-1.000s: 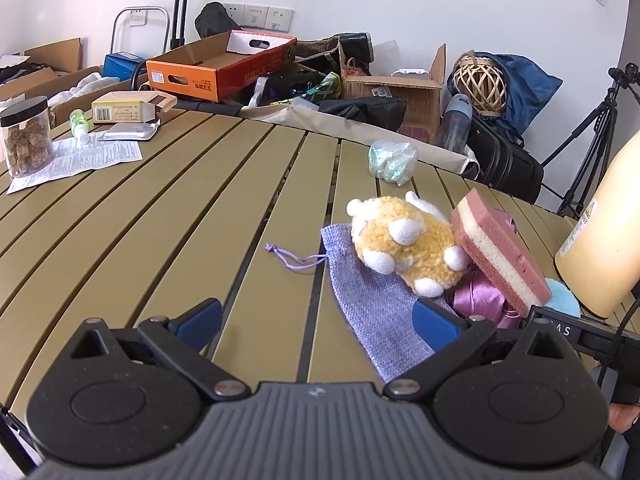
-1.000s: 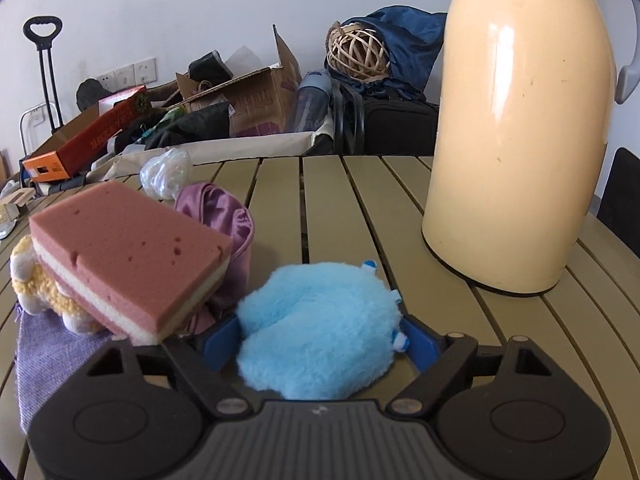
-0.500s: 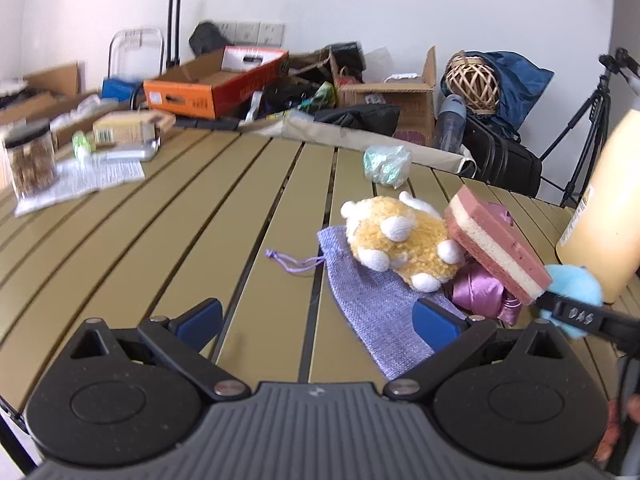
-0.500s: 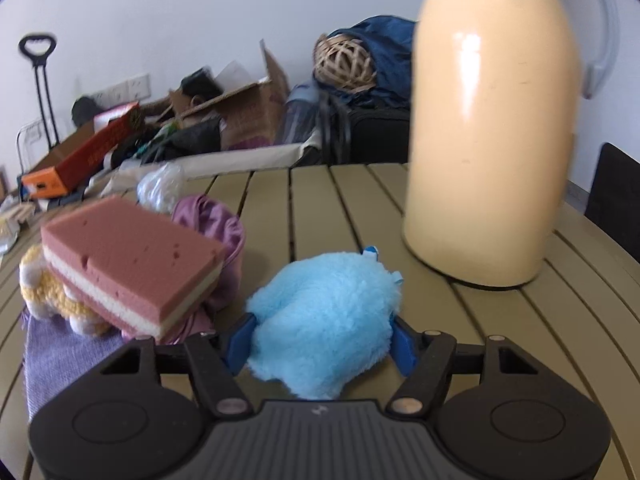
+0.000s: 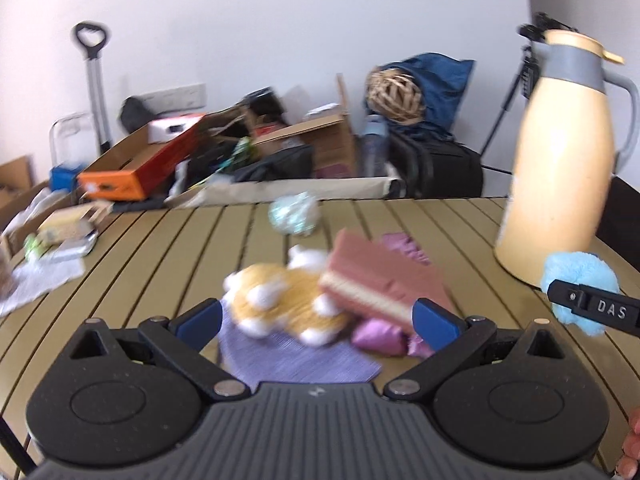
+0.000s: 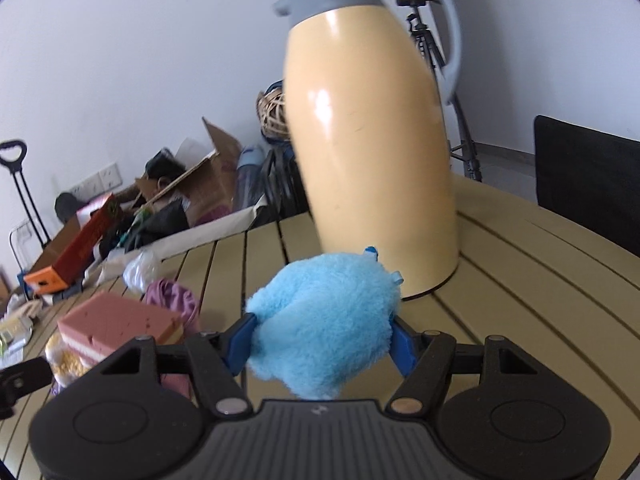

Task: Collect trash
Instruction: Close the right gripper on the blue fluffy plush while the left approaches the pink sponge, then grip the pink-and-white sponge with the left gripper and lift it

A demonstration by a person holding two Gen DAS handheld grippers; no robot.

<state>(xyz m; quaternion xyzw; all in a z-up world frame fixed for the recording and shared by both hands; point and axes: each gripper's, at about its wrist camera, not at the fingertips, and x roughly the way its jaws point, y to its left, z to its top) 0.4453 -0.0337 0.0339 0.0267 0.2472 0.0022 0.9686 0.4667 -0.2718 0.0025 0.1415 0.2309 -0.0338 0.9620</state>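
The right tool [image 6: 322,338] is grasping the fluffy blue toy [image 6: 320,320] between its two blue fingers [image 6: 240,338] and is holding it above the slatted bench [image 6: 520,280], just in front of the cream thermos jug [image 6: 376,140]. The left tool [image 5: 316,318] is standing released, its fingers wide apart and grasping nothing. Ahead of it, a yellow plush toy [image 5: 280,304] is lying on a purple pouch [image 5: 296,360], and a pink sponge [image 5: 376,280] is leaning against the plush. A crumpled plastic wrapper [image 5: 294,214] is sitting farther back on the bench.
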